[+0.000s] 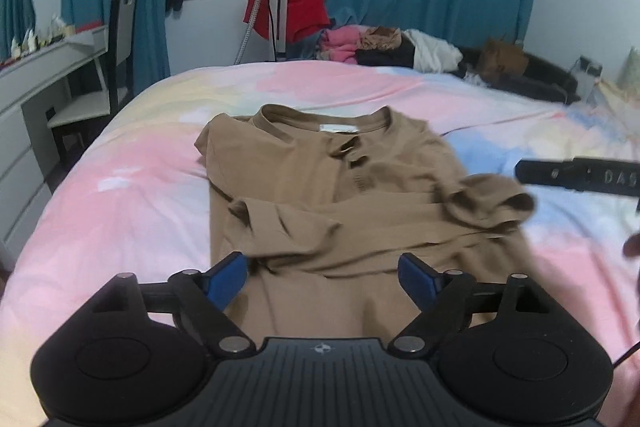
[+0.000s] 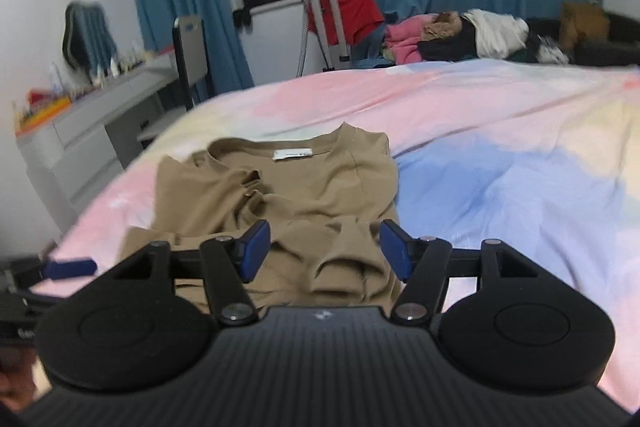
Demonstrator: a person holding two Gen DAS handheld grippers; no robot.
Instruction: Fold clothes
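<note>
A tan T-shirt (image 1: 328,195) is being shown lying on the bed (image 1: 120,187), collar toward the far edge, sleeves folded in and rumpled across the body. In the left wrist view the left gripper (image 1: 324,279) is being held released over the shirt's near hem, blue pads (image 1: 226,281) spread wide, nothing pinched; cloth is lying under and between the jaws. Only this view is showing the right gripper's black finger at the right edge, just beside the bunched right sleeve. In the right wrist view the right gripper (image 2: 324,251) is being held unclenched over the right sleeve fold, pads apart, no fabric gripped. Only this view is showing the white neck label (image 2: 292,154) clearly, and the other tool's blue pad at the near-left edge of the bed. A clothes pile (image 1: 376,45) is being seen at the bed's far edge.
</note>
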